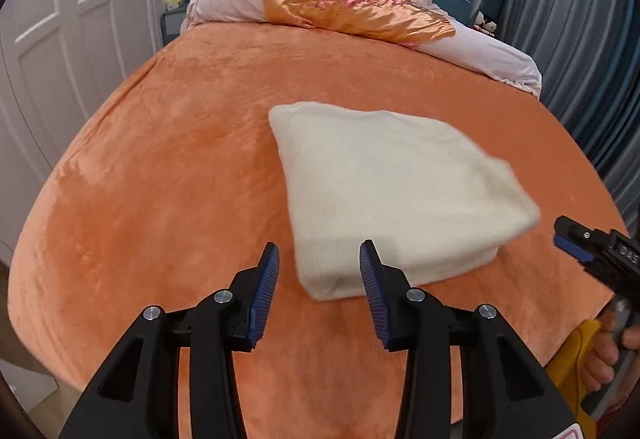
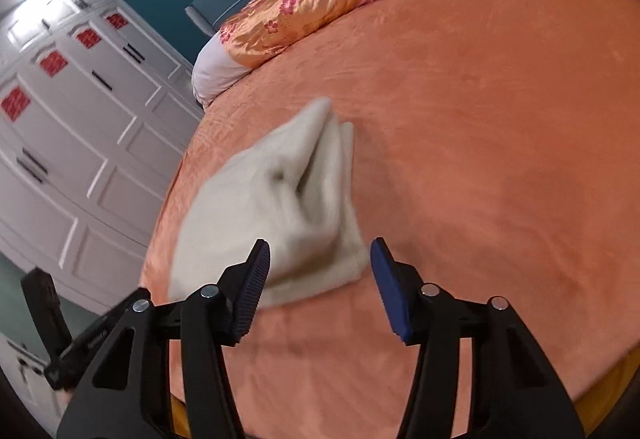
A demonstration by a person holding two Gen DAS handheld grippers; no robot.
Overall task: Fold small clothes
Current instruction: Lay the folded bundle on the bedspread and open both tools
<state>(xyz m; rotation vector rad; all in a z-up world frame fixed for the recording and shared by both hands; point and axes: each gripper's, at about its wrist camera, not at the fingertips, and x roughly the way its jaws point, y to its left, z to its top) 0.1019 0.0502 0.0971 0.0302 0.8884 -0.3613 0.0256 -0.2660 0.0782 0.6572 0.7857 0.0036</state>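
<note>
My left fingers and right fingers are open and empty; the folded cream sweater at twelve o'clock looks soft, light and floppy, so I'd pinch its thick near edge.

Left claw: two black plastic linkage arms with triangular cut-outs, each fitted with two round silver pivot screws. Finger pads are blue and finely ribbed. Right claw: identical black frame, silver screws, blue ribbed pads. White lettering marks its body. Operator wears a yellow sleeve.
</note>
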